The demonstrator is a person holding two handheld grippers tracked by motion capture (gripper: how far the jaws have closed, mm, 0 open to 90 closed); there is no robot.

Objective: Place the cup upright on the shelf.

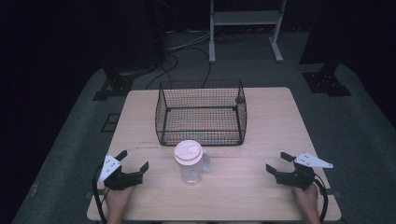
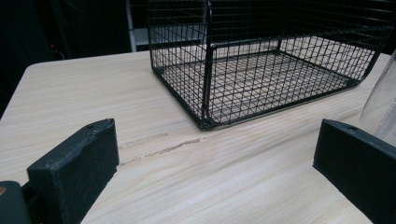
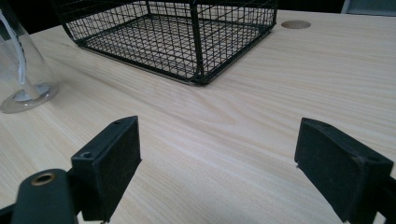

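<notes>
Both tools, left (image 1: 132,164) and right (image 1: 280,163), gaped wide, empty. Cup (image 1: 190,169) looked light, slick, clear plastic; grip mid-body below lid (image 1: 188,151).

Before you lies a pale wooden table (image 1: 271,121) with a scratch (image 2: 161,148) in its grain. A black wire basket (image 1: 201,112) sits on its far half, and just in front of it stands a clear plastic cup (image 1: 190,163) with a pale lid. Beyond the table, cables (image 1: 187,56) trail across the grey floor beside a white frame (image 1: 245,23).
</notes>
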